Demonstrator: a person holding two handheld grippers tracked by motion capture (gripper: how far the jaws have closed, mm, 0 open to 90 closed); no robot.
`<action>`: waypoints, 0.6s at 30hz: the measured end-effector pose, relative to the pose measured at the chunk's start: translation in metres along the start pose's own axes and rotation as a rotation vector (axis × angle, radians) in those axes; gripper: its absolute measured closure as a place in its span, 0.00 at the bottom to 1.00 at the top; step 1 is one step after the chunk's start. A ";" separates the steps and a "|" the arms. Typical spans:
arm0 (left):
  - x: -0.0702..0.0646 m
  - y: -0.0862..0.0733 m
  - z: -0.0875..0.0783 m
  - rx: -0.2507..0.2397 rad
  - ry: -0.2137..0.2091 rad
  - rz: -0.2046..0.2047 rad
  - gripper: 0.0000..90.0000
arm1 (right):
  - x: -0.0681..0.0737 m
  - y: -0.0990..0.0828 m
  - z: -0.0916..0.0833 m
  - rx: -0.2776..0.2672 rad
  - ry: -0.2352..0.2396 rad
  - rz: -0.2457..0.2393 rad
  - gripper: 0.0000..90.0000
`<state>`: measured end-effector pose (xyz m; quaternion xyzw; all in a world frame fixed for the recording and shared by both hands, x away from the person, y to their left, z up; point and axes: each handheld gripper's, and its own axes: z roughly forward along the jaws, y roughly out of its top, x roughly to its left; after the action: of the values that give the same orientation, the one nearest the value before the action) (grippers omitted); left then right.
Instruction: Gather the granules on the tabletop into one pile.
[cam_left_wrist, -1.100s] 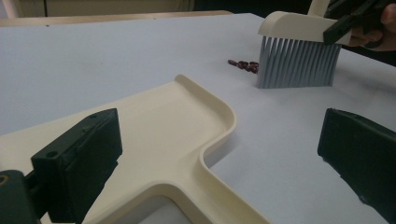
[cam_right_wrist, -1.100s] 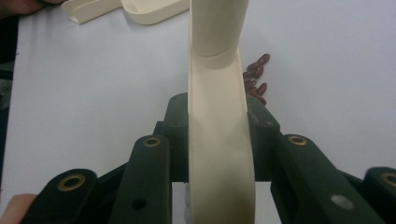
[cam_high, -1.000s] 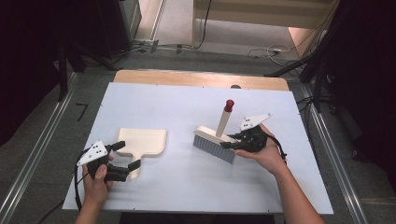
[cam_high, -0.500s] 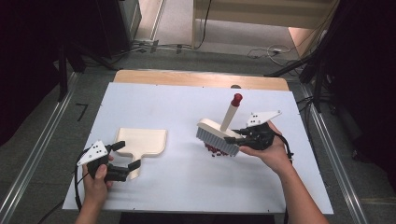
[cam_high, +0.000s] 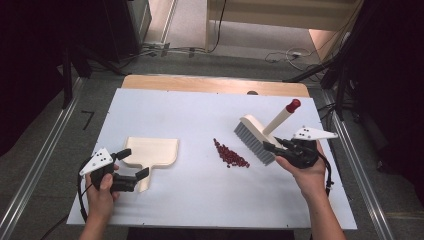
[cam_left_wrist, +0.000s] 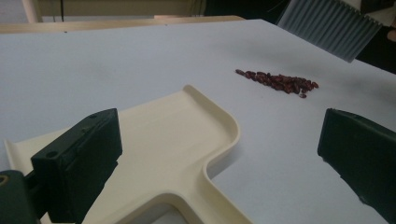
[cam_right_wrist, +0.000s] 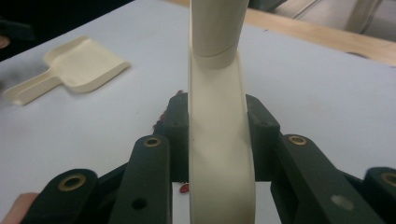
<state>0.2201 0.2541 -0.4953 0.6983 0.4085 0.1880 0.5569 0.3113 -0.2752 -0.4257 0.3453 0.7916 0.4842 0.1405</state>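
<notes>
Near the surface's right edge, the right hand-held gripper (cam_high: 274, 149) pinches a cream brush (cam_high: 256, 139) with grey bristles and a red-tipped handle, lifted just right of a small pile of red beans (cam_high: 230, 154), while the left hand-held gripper (cam_high: 136, 163), jaws spread, straddles a cream dustpan's (cam_high: 151, 151) handle near the front-left corner.

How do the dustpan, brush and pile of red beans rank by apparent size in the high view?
1. Brush, counting its red-tipped handle.
2. Dustpan; close to the brush, so the order of these two is unsure.
3. Pile of red beans, clearly smallest.
</notes>
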 end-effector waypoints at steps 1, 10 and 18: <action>-0.001 0.002 -0.001 -0.004 0.005 -0.004 0.00 | -0.002 -0.003 -0.003 -0.020 -0.018 0.013 0.73; -0.012 0.015 -0.005 0.012 0.069 -0.012 0.00 | -0.012 -0.026 -0.030 -0.124 -0.162 0.106 0.73; -0.023 0.025 -0.003 0.062 0.167 -0.079 0.00 | -0.022 -0.043 -0.047 -0.137 -0.242 0.145 0.73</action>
<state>0.2132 0.2365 -0.4662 0.6803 0.4864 0.2105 0.5062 0.2832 -0.3346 -0.4420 0.4469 0.7069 0.5010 0.2228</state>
